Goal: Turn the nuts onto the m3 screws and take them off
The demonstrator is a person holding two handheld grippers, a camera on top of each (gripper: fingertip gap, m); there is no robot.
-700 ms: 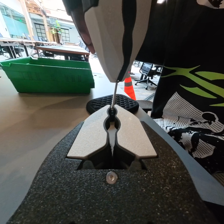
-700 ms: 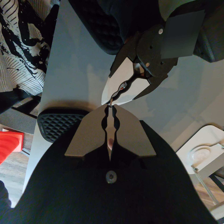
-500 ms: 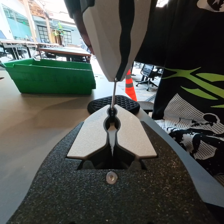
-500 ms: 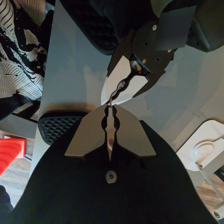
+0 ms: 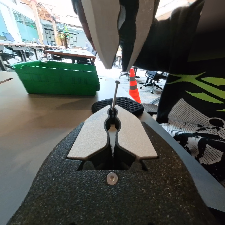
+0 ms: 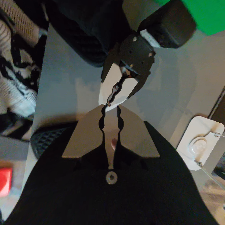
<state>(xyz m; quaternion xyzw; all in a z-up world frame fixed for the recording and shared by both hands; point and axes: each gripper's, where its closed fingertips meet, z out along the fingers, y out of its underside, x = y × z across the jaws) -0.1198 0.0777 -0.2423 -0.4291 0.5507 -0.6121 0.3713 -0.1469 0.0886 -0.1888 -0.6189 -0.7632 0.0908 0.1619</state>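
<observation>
The left claw (image 5: 112, 108) is clenched on the lower end of a thin silver m3 screw (image 5: 115, 94), whose shaft rises nearly upright from the fingertips with its small head at the top, bare and free in the air above the tabletop (image 5: 36, 121). The right claw (image 5: 117, 69) hangs just above the screw head with its pale fingers parted and nothing between them, clear of the screw. Behind them a green bin (image 5: 58, 80) sits on the tabletop, a black honeycomb pad (image 5: 127, 105) lies just past the left fingertips, and an orange cone (image 5: 133, 85) stands on the floor beyond.
</observation>
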